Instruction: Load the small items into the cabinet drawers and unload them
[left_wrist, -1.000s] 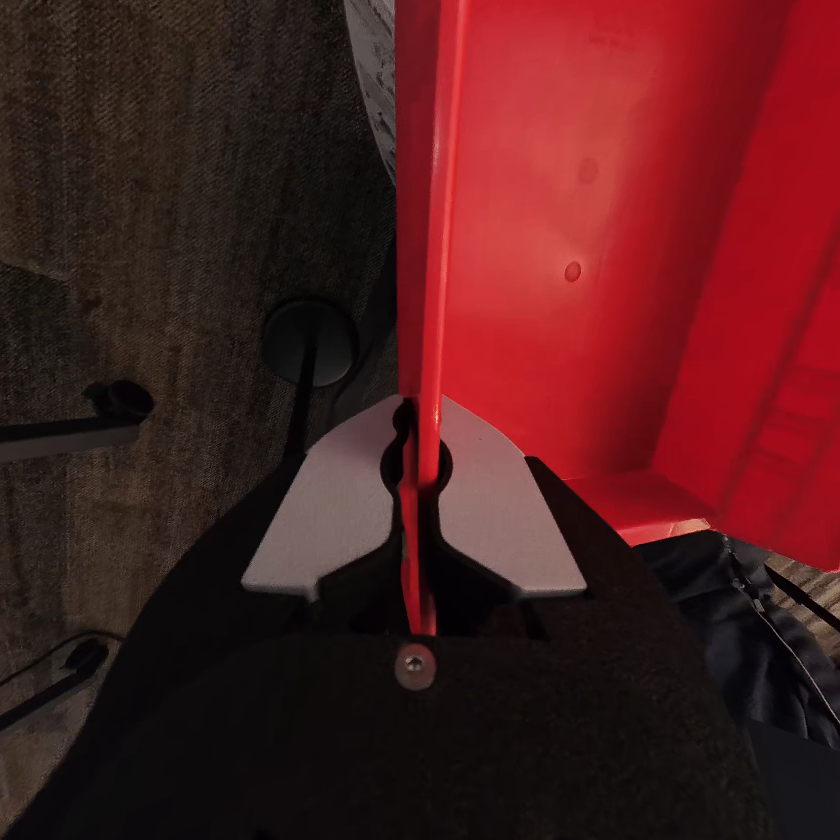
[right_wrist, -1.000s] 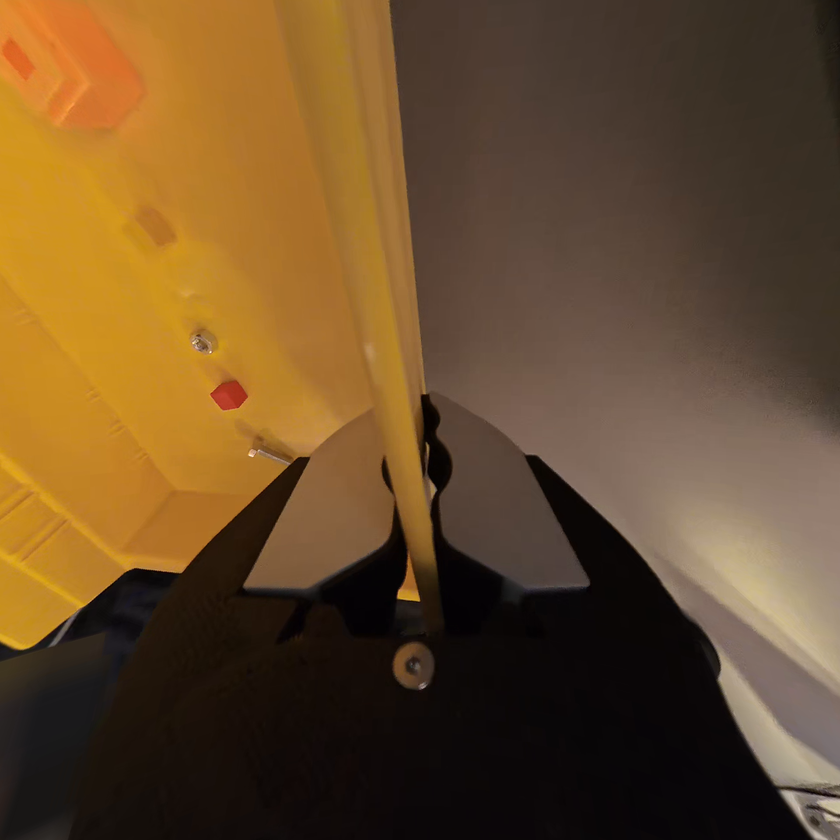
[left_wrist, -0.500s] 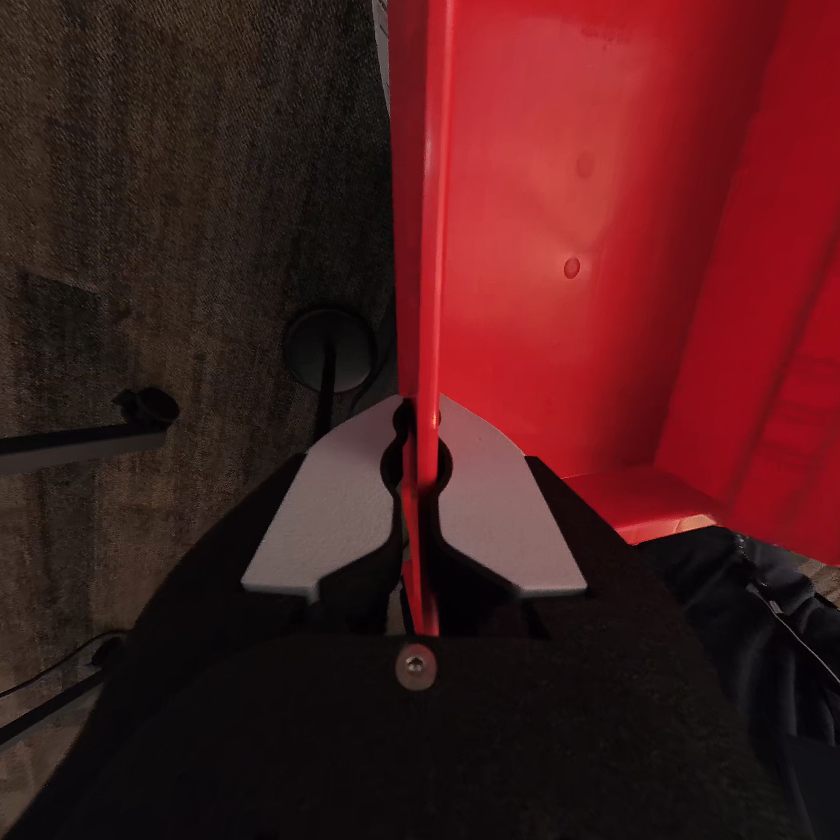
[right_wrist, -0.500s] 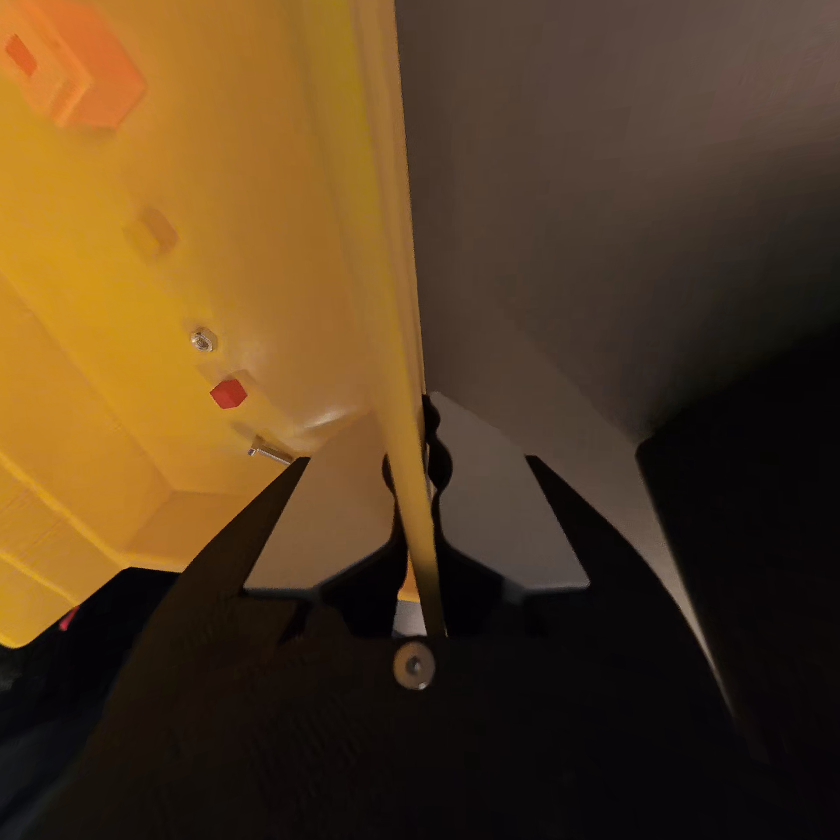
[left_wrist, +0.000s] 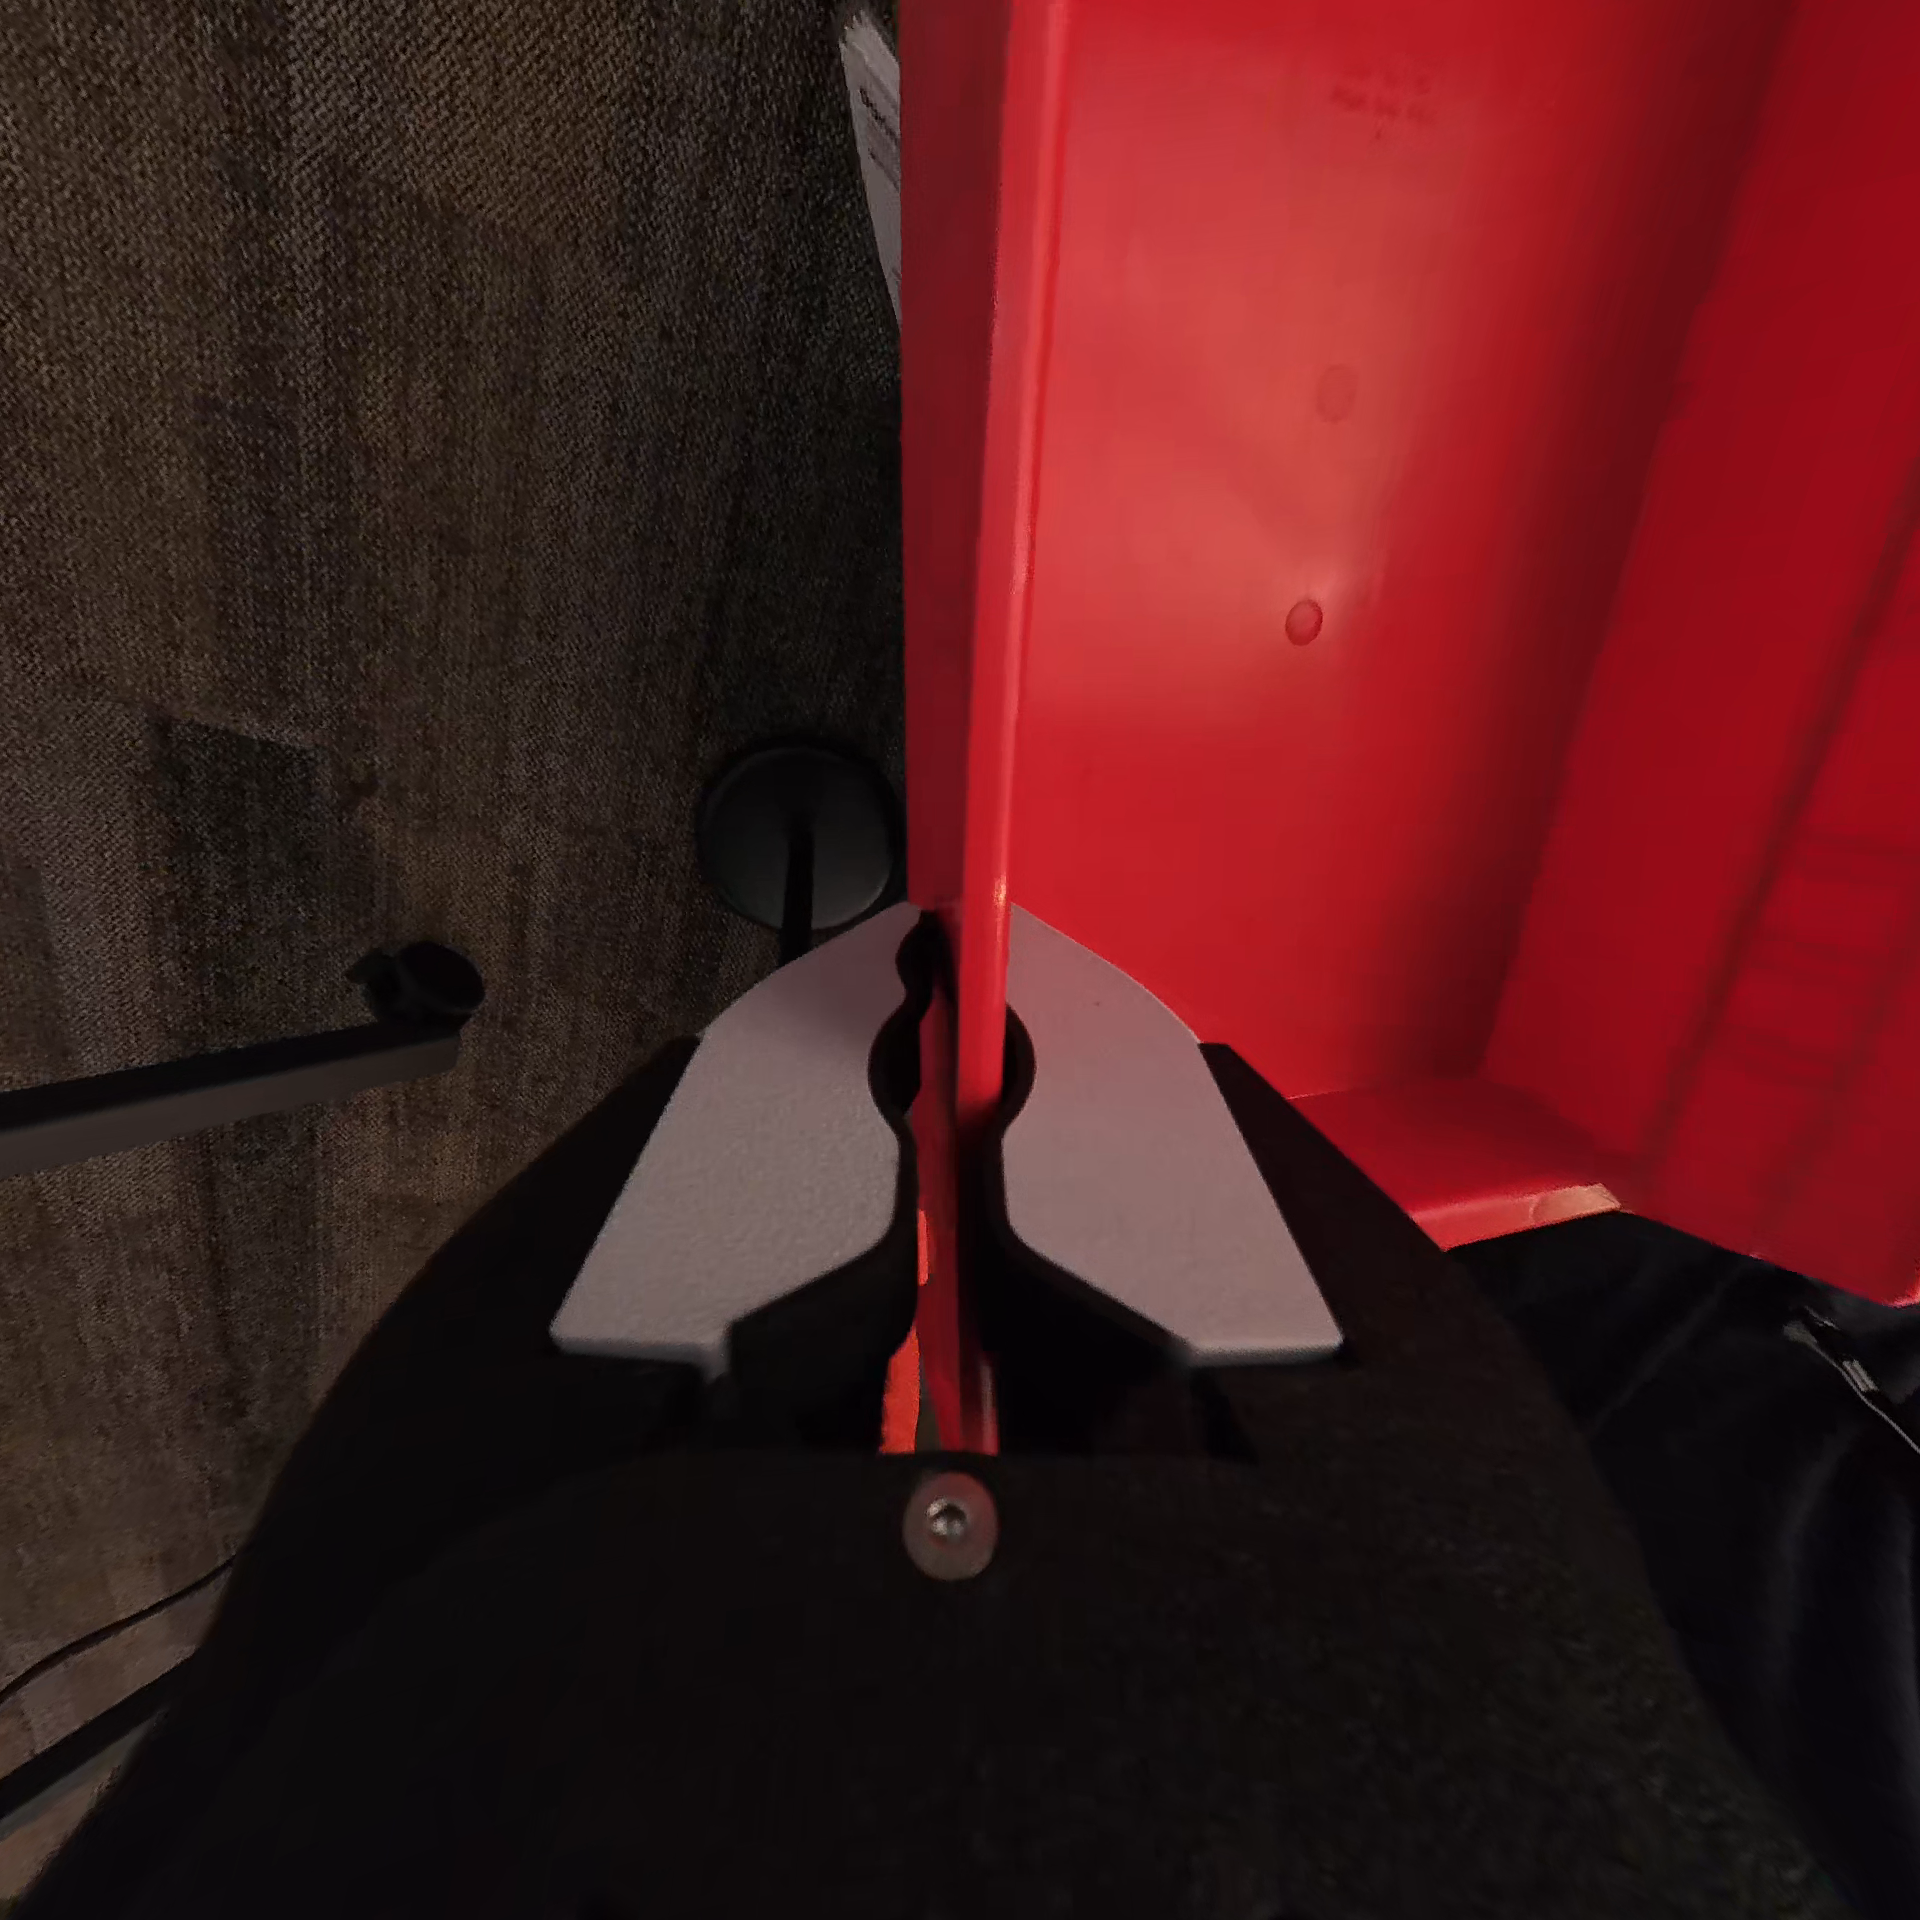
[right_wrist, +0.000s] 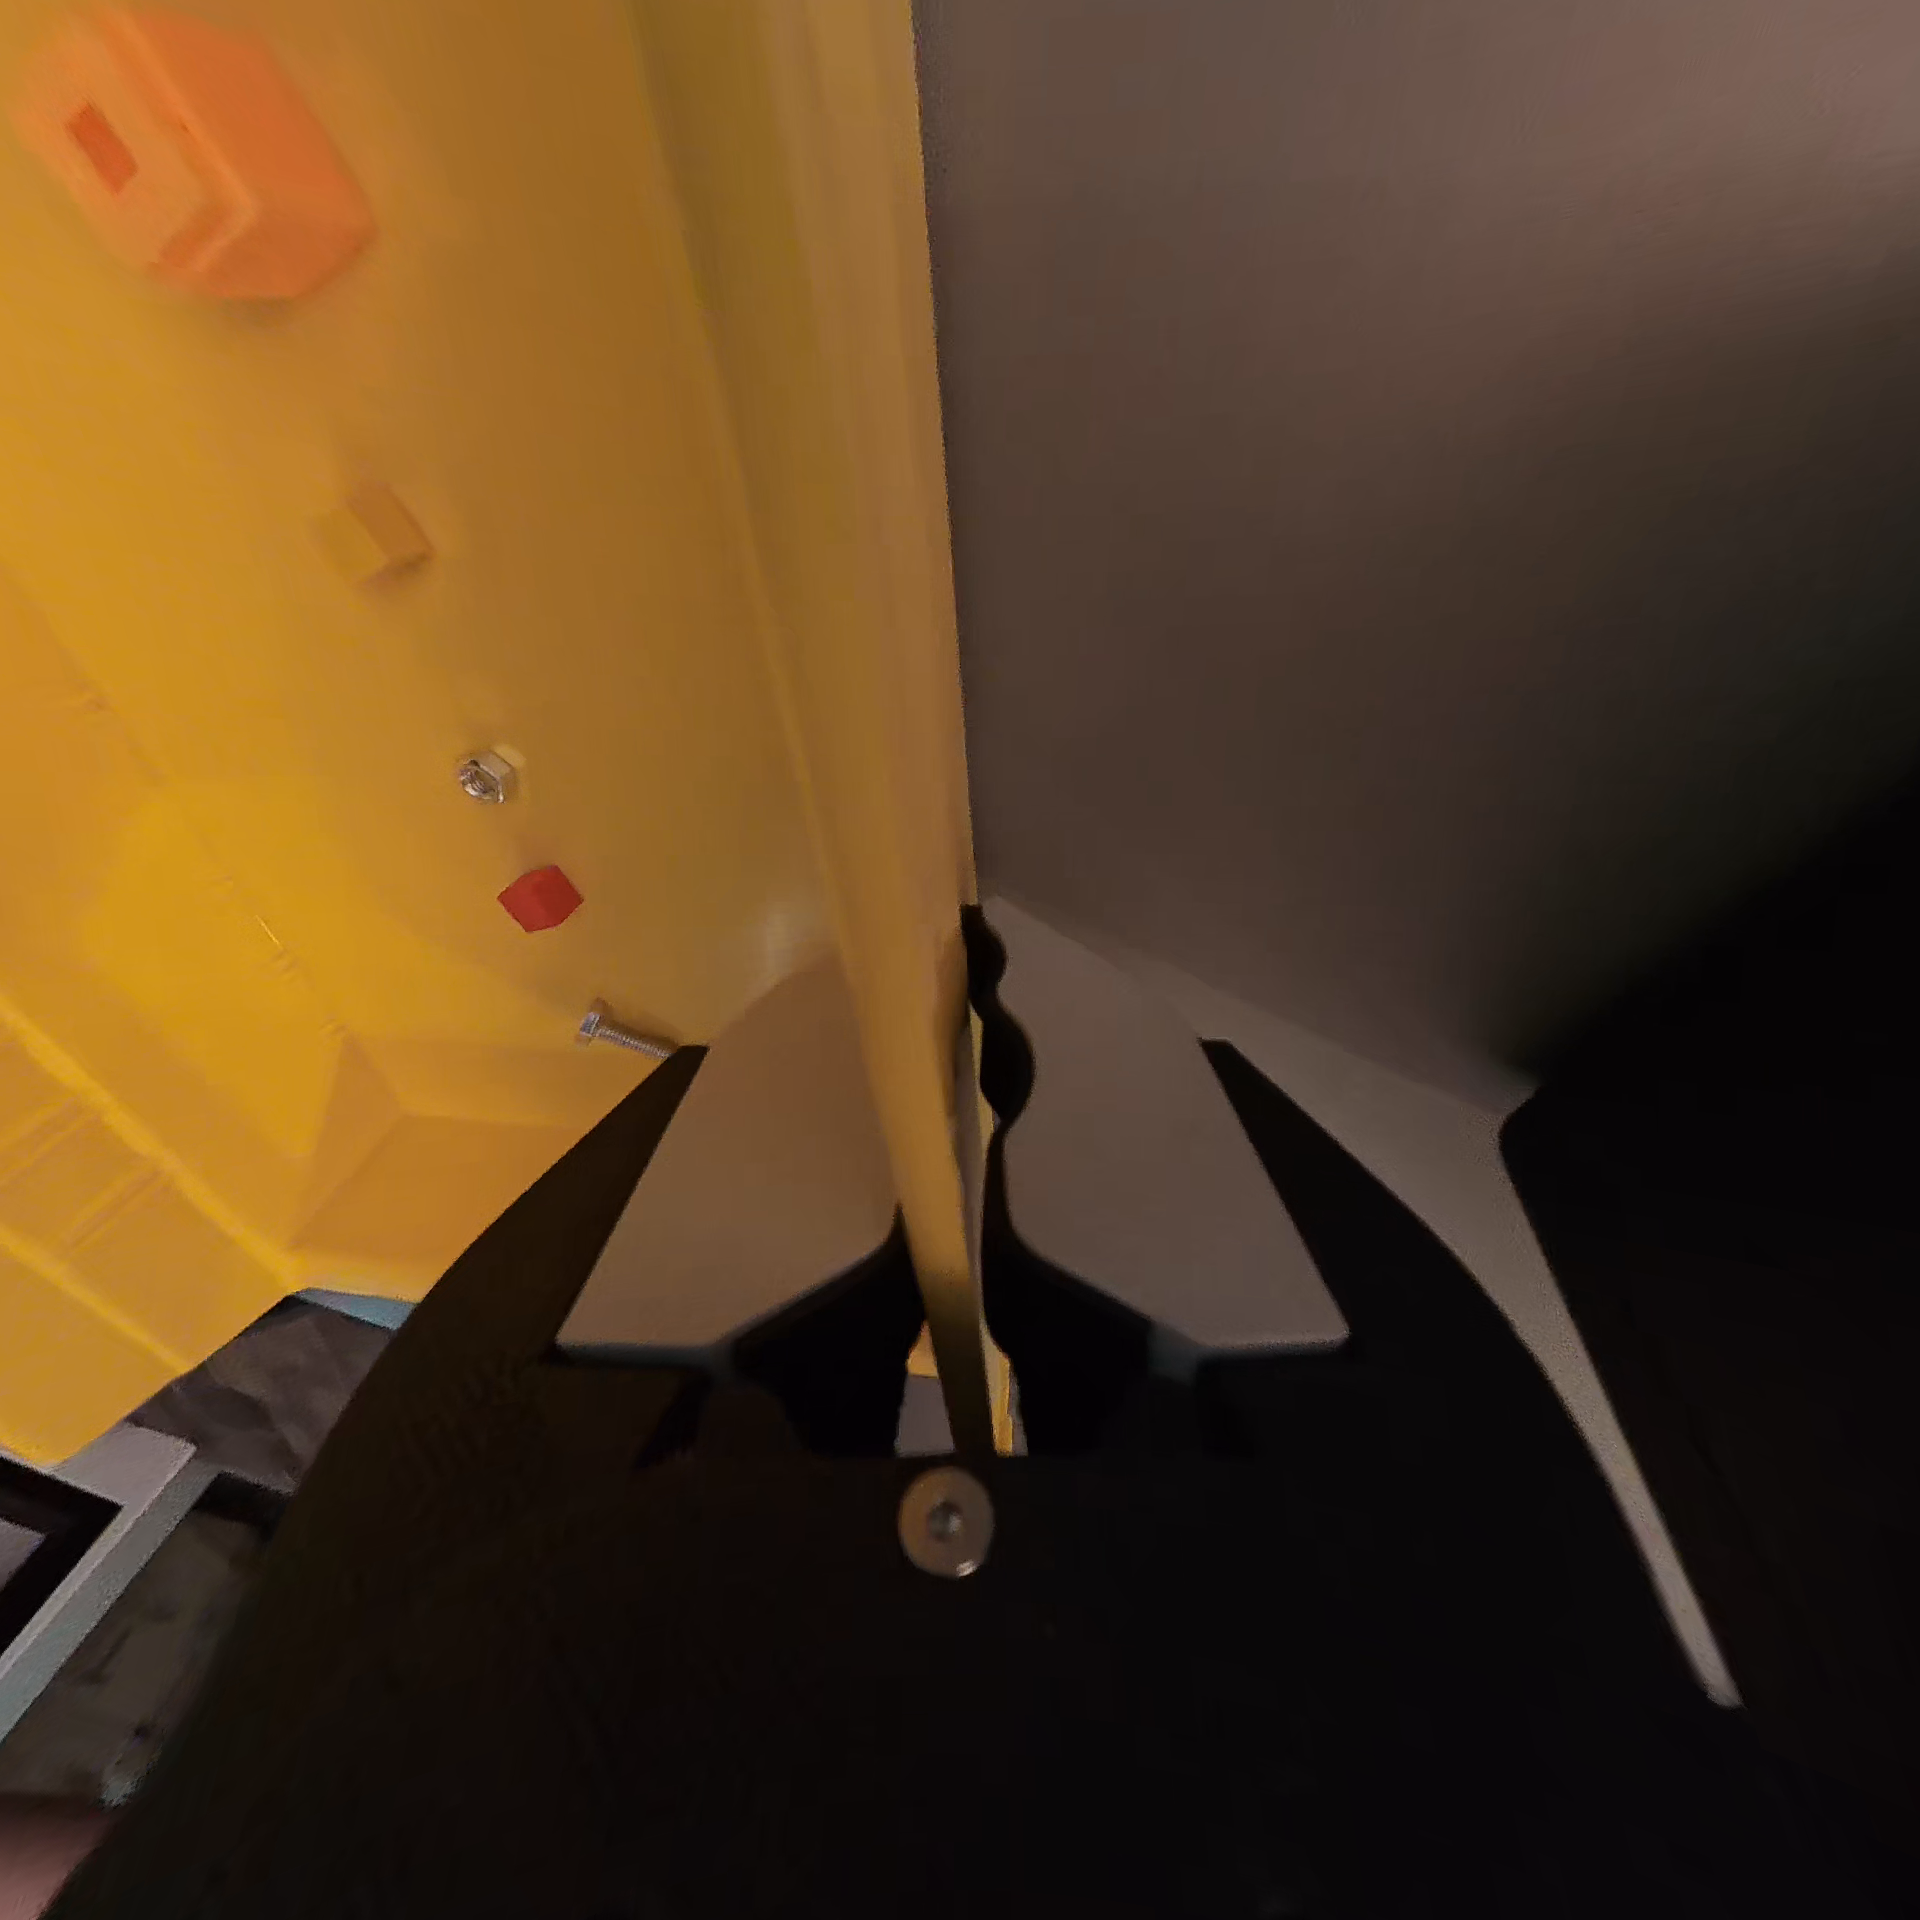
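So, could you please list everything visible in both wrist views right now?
red drawer: 1, red, left wrist view, wall clamped, looks empty
yellow drawer: 1, yellow, right wrist view, wall clamped
orange block: 1, orange, blurred, far end of yellow drawer
yellow block: 1, yellow, mid-drawer
nut: 1, silver, below yellow block
red cube: 1, red, below nut
bolt: 1, silver, nearest the fingers
round black base: 1, black, on carpet
left hand-held gripper: 1, grey fingers, shut
right hand-held gripper: 1, grey fingers, shut

A red drawer (left_wrist: 1351, 520), a yellow drawer (right_wrist: 468, 468) holding red (right_wrist: 538, 898) and seemingly orange (right_wrist: 239, 177) blocks, over mottled brown-grey carpet (left_wrist: 416, 468).
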